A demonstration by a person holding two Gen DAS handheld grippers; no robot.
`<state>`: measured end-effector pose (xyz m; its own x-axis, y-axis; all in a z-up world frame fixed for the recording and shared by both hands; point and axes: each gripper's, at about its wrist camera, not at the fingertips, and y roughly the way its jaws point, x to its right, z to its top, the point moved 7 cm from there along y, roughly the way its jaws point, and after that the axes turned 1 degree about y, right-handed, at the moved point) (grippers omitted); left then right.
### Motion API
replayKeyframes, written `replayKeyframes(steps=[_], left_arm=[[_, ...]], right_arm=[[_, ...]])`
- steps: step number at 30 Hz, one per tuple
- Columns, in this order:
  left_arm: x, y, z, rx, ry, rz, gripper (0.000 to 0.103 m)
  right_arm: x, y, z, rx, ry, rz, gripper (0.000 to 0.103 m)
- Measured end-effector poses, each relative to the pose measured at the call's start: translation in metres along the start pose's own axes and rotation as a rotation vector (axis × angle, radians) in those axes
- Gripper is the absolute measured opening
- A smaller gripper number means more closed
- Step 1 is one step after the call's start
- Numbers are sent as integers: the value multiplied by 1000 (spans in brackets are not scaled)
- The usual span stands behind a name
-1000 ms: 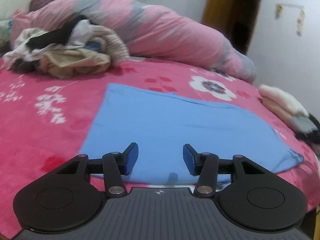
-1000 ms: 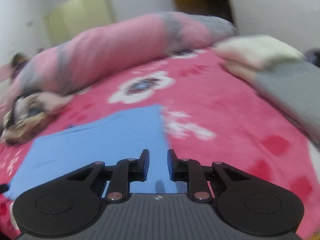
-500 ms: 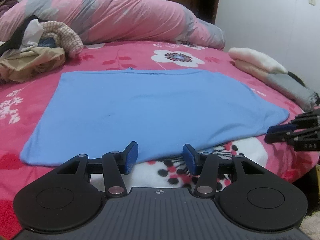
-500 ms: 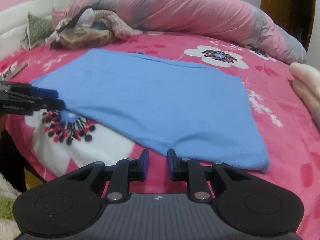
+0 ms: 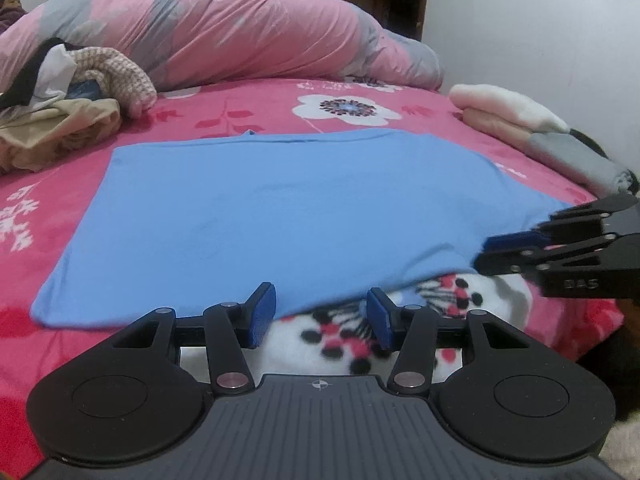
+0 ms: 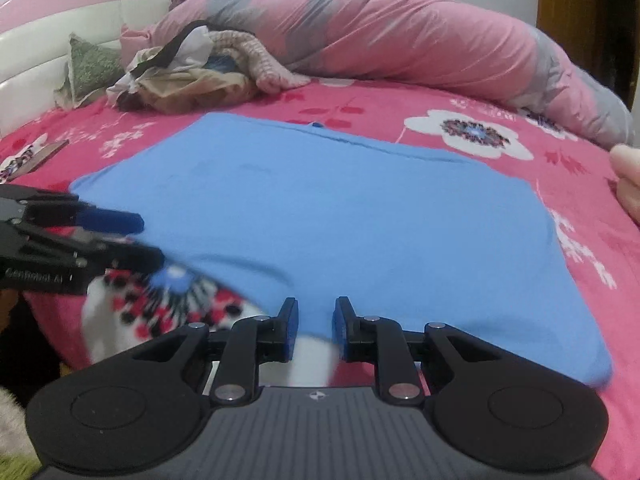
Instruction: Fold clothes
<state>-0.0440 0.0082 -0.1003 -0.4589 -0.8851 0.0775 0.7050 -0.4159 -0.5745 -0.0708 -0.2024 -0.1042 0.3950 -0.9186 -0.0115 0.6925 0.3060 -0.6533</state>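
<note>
Here one blue garment (image 5: 288,208) lies flat on the bed, both grippers' fingers (image 5: 262,314) parted and empty at its near hem.

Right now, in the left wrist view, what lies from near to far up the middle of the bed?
Left gripper → blue shirt → white flower print → pink duvet.

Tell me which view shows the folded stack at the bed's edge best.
The left wrist view: the folded stack shows cream, pink and grey layers along the bed's right side. The right wrist view catches only a pale sliver at its right border.
</note>
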Motion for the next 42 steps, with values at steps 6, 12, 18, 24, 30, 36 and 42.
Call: replayKeyframes(steps=[6, 12, 18, 24, 30, 36, 42], left_arm=[[-5, -16, 5, 33, -31, 4, 51], [-13, -19, 11, 52, -38, 47, 51], [-28, -26, 13, 67, -60, 75, 51], [-41, -15, 13, 31, -103, 119, 51], [-55, -21, 3, 2, -182, 130, 51], [-75, -31, 10, 37, -249, 188, 52], [-108, -35, 0, 11, -391, 260, 52]], right_arm=[[-3, -10, 23, 58, -1, 1, 21], [-36, 26, 26, 25, -67, 46, 22], [-69, 9, 23, 19, -191, 131, 21], [-41, 18, 34, 18, -75, 73, 21], [-22, -2, 19, -32, 120, 228, 22], [64, -18, 30, 25, 322, 43, 22], [121, -25, 1, 5, 476, -118, 25]])
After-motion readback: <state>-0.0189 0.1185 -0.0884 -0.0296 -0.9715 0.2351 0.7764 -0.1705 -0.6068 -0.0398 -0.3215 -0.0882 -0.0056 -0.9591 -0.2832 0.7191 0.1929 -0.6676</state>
